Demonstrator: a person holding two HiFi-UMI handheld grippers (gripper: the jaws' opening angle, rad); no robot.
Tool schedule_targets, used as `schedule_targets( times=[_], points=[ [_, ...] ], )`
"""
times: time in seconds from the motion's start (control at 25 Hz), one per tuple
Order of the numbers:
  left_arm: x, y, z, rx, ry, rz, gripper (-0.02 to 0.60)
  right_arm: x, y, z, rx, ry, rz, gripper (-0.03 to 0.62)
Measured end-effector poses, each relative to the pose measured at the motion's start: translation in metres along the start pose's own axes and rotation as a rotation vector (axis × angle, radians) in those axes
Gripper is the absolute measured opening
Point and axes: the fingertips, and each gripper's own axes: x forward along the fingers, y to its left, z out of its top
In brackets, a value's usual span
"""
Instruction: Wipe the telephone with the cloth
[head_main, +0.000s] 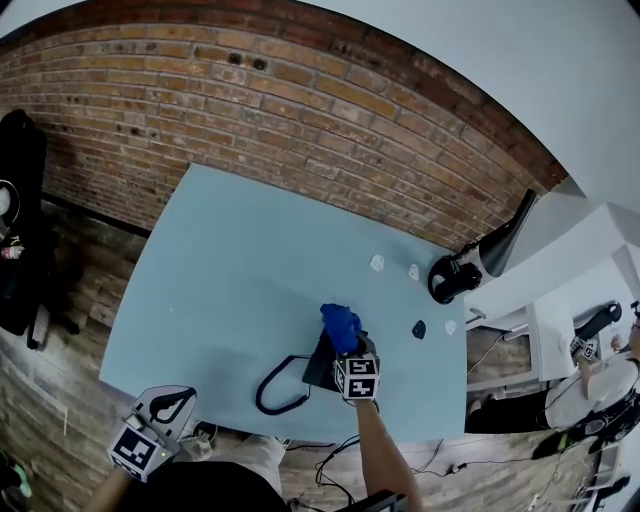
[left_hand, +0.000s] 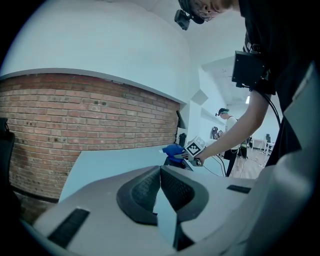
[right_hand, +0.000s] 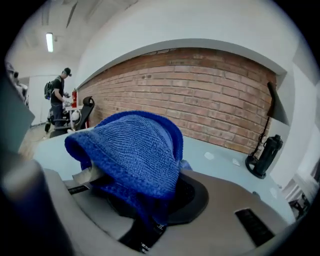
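Just over the telephone (head_main: 318, 368), right tongs (head_main: 349, 348) clamp the blue cloth (head_main: 340, 325).

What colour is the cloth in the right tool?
Bright blue: a knitted cloth, shown best in the right gripper view.

Left of and beyond the telephone (head_main: 318, 368) the table (head_main: 220, 270) lies bare. Its cord (head_main: 259, 393) loops just left; scraps (head_main: 377, 263) dot the right; the right gripper (head_main: 349, 347), clamping the cloth (head_main: 339, 322), covers its top.
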Motion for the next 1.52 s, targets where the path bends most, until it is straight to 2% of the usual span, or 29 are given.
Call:
schedule_targets(
  times=[0.08,0.24,0.64,1.52],
  points=[
    [0.0,-0.001,-0.001,-0.008,0.013,0.0,0.013,-0.001,-0.001,-0.001,0.04,-0.014,0.02,0.095],
    [0.001,-0.002,-0.002,0.005,0.018,-0.011,0.012,-0.002,0.002,-0.007,-0.02,-0.009,0.054,0.095],
    [-0.002,-0.005,-0.002,0.019,0.013,-0.031,0.012,-0.007,0.006,-0.016,0.072,0.009,0.029,0.095],
    [-0.005,-0.008,0.005,0.019,0.003,-0.056,0.012,-0.027,0.029,-0.049,0.158,0.045,0.001,0.095]
  ],
)
